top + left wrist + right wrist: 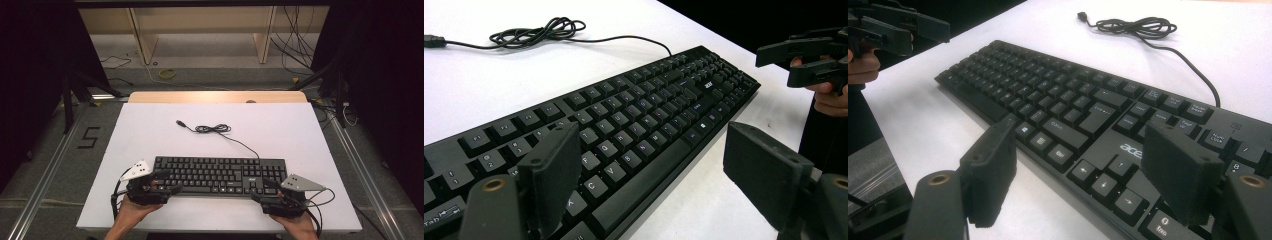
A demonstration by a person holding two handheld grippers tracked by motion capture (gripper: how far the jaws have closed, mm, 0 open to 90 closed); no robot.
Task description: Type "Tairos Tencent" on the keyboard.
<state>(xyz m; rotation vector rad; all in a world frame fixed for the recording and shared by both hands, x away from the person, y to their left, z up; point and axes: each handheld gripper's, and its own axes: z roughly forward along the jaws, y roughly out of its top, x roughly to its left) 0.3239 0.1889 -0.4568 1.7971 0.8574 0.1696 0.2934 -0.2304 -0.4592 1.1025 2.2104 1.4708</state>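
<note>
Bracketing the keyboard [220, 175] at the near middle of the table [150, 130], my left gripper [167, 182] and right gripper [260, 190] wide open, one at each end. Next, I'd guess: close both on its ends.

we see a black keyboard [220, 175] lying flat on the white table, its cable [215, 129] coiled behind it.

1 keyboard [220, 175], 1 cable [214, 129] w/ 1 USB plug [180, 122]. 2 tongs: left [165, 182], right [264, 190]. 2 hands: left [135, 206], right [295, 222]. 1 table [150, 130].
</note>
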